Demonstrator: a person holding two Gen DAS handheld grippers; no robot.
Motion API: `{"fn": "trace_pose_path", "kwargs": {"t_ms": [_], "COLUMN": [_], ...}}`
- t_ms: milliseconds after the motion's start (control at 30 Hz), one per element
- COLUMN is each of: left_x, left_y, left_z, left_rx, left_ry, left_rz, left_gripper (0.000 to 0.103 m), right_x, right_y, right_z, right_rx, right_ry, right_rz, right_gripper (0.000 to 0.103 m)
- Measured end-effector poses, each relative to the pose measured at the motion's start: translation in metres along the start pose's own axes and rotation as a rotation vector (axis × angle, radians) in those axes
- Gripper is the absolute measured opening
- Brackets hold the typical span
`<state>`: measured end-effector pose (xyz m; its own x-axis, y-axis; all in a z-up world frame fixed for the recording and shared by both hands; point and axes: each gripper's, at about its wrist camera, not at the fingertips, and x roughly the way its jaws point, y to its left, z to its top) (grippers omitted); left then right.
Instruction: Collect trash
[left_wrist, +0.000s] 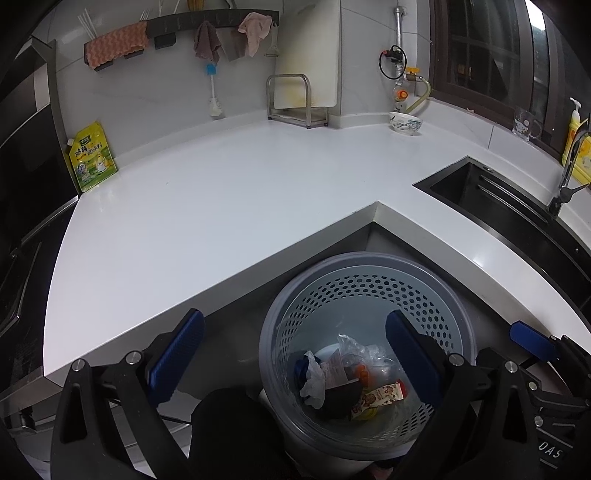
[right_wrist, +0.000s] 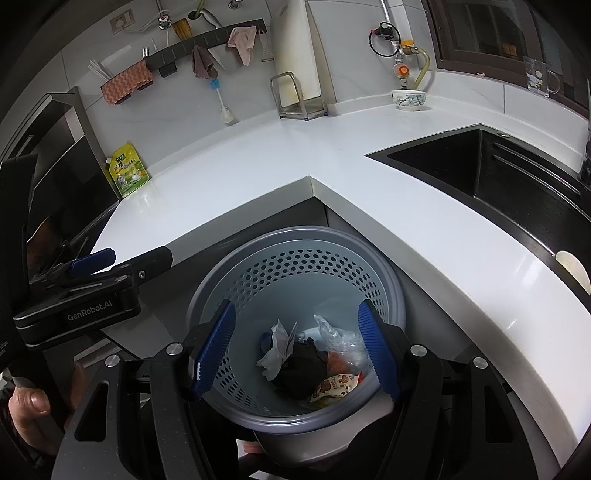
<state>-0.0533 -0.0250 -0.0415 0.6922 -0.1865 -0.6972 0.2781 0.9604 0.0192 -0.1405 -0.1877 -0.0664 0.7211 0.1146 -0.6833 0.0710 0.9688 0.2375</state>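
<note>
White L-shaped surface (right_wrist: 424, 206) wrapping the corner, bare of loose litter as far as visible; only kitchen items at its back edge: yellow-green seasoning pouch (left_wrist: 90, 157) against the left wall, patterned bowl (right_wrist: 408, 99) near the gas valve. Black sink (right_wrist: 480, 166) sunk in on the right.

Below the inner corner, on the floor: grey perforated trash bin (right_wrist: 295, 266), directly under both tools. Inside, at the bottom: crumpled clear plastic bag (right_wrist: 338, 338), white paper wad (right_wrist: 275, 354), dark scrap (right_wrist: 301, 367), printed snack wrapper (right_wrist: 334, 386) lying with its long axis roughly left-right.

Right hand-held gripper (right_wrist: 295, 350) centred over the bin mouth, jaws wide apart, nothing between them. Left hand-held gripper (left_wrist: 295, 360) likewise spread and empty, sitting slightly left of the bin, one finger over the surface edge.

Judging by this, collection largely done; any remaining piece would lie up and forward on the surface, with neither side clearly nearer.
</note>
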Motion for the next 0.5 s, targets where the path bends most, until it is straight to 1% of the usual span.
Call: {"fn": "trace_pose_path", "kwargs": {"t_ms": [500], "left_x": [0.0019], "left_y": [0.0006], "left_z": [0.0006], "left_rx": [-0.009], "left_ry": [0.011], "left_rz": [-0.010], "left_gripper": [0.097], "right_x": [0.0005], "right_y": [0.0016], "right_z": [-0.0006], "right_rx": [0.000], "right_ry": [-0.002], "right_rz": [-0.001], "right_gripper": [0.066]}}
